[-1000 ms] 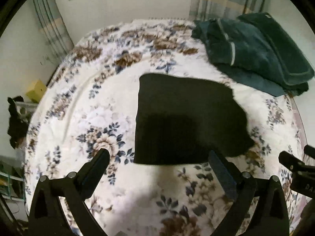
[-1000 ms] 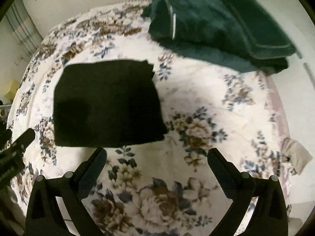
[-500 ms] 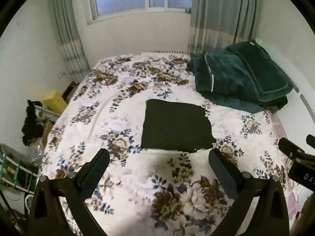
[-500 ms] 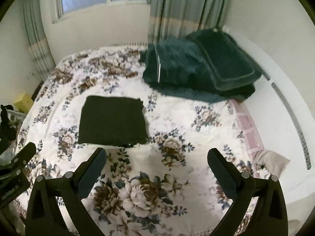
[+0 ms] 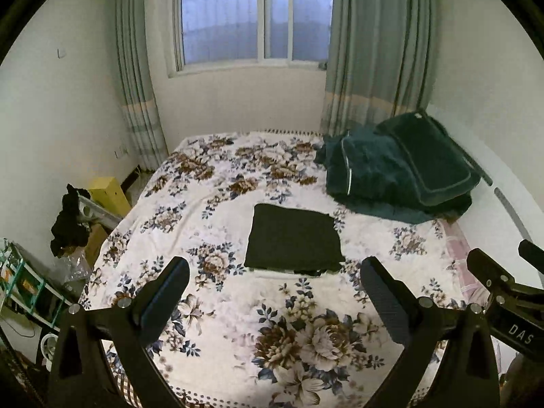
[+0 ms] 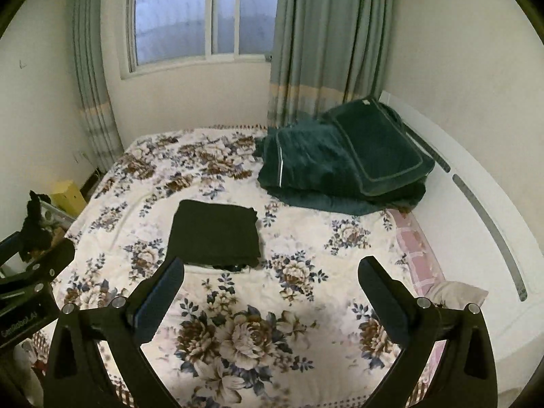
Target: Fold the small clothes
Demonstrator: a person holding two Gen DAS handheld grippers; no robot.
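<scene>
A dark folded garment (image 5: 294,239) lies flat as a neat rectangle in the middle of the floral bedspread (image 5: 238,306); it also shows in the right wrist view (image 6: 214,234). My left gripper (image 5: 272,292) is open and empty, held well back from the garment above the bed's near part. My right gripper (image 6: 270,289) is open and empty too, also well back, with the garment ahead and to its left. The right gripper's body (image 5: 503,292) shows at the right edge of the left wrist view.
A heap of dark green bedding (image 5: 397,170) lies at the bed's far right against the wall. A yellow box (image 5: 108,193), dark clothes on a rack (image 5: 68,224) and a shelf (image 5: 20,285) stand left of the bed. A window (image 5: 255,17) and curtains are behind.
Both grippers have pulled far back and up from the garment, which now looks much smaller. The view has tilted up to take in the window and walls. The garment has not moved.
</scene>
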